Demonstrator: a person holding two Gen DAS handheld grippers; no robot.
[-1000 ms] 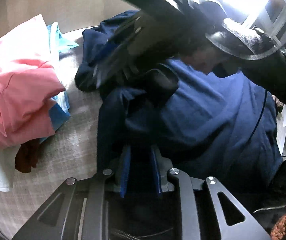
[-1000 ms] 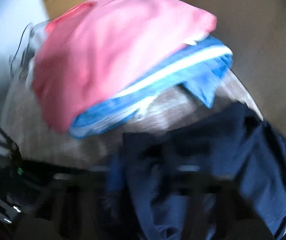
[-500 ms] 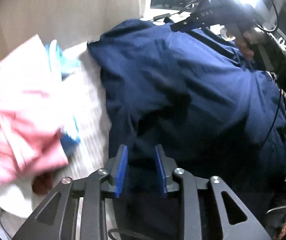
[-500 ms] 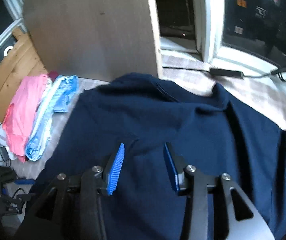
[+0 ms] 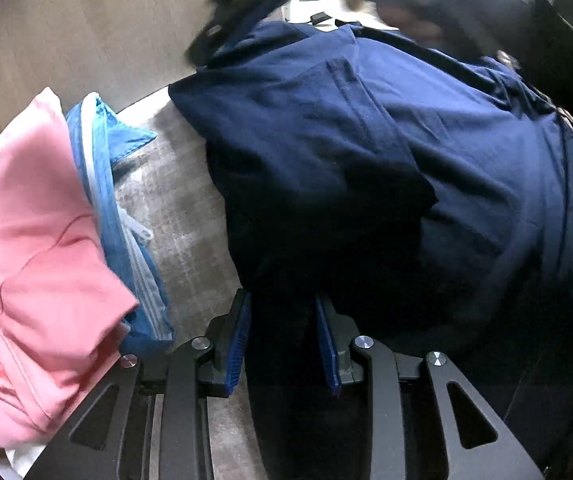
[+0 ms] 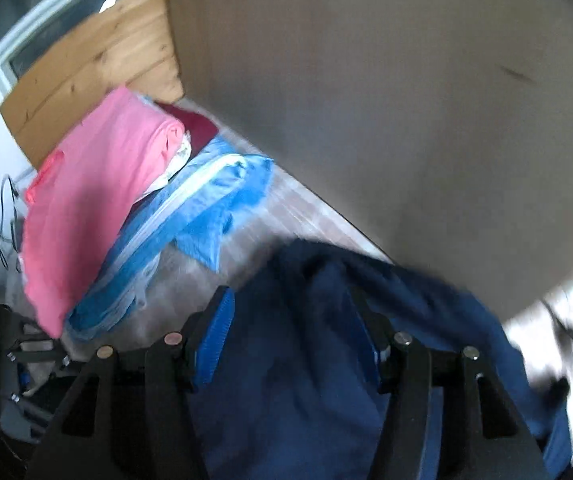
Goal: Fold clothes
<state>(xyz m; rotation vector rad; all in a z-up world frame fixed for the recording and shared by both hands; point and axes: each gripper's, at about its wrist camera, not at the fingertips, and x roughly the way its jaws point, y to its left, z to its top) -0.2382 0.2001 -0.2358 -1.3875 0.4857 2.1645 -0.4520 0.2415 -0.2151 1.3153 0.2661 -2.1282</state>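
While the dark navy cotton shirt (image 5: 366, 168) lies spread on the grey woven surface (image 5: 174, 216) beside a folded stack topped by a pink knit garment (image 5: 34, 264) over a bright blue zipped jacket (image 5: 98, 184), the left gripper (image 5: 284, 340) stands with its jaws apart, having just been opening, navy cloth between the blue pads and not pinched. The right gripper (image 6: 298, 332) has likewise just been opening and hangs parted over the shirt's edge; I judge each should close on one layer at matching corners, then carry the fold across evenly. No brand, label or writing can be read.
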